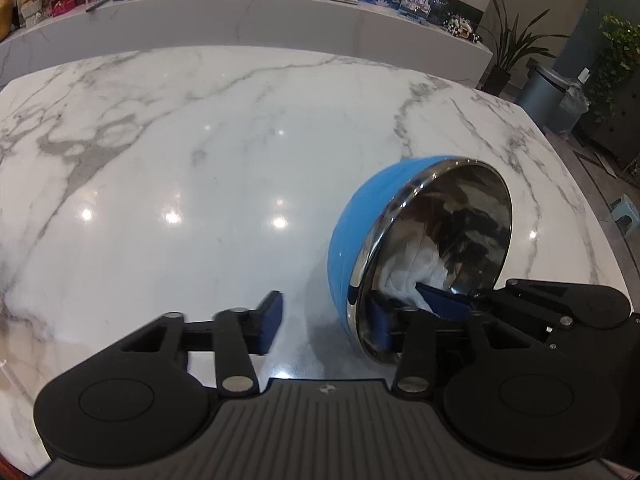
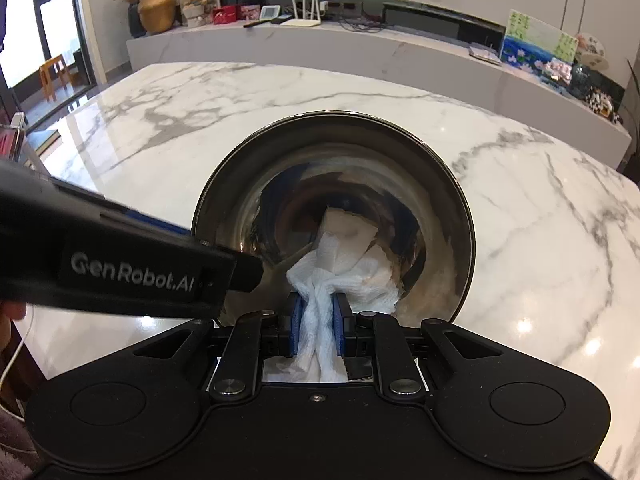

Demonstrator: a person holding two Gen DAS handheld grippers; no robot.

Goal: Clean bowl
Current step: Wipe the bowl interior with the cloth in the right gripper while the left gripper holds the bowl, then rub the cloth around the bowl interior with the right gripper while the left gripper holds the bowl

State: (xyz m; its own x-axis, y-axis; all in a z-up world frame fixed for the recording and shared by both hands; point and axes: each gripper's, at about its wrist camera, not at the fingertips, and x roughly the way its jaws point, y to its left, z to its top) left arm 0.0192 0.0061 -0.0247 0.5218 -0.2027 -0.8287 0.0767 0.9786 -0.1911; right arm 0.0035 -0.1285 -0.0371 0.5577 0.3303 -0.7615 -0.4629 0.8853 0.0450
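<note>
A bowl [image 1: 360, 232], blue outside and shiny steel inside, is tipped on its side on the white marble table [image 1: 180, 140]. My left gripper [image 1: 324, 326] is open; its right finger [image 1: 380, 328] is inside the bowl's rim, its left finger [image 1: 270, 326] stands outside, apart from the bowl wall. In the right wrist view the bowl's steel inside [image 2: 352, 184] faces me. My right gripper [image 2: 318, 330] is shut on a crumpled white paper towel [image 2: 344, 268] that is pressed into the bowl's lower inside. The towel also shows in the left wrist view [image 1: 416, 272].
The left gripper's black body [image 2: 120, 264] crosses the left of the right wrist view. A long marble shelf [image 2: 360, 52] with pictures, a router and ornaments runs behind the table. A grey bin [image 1: 548, 96] and plants [image 1: 516, 48] stand at the far right.
</note>
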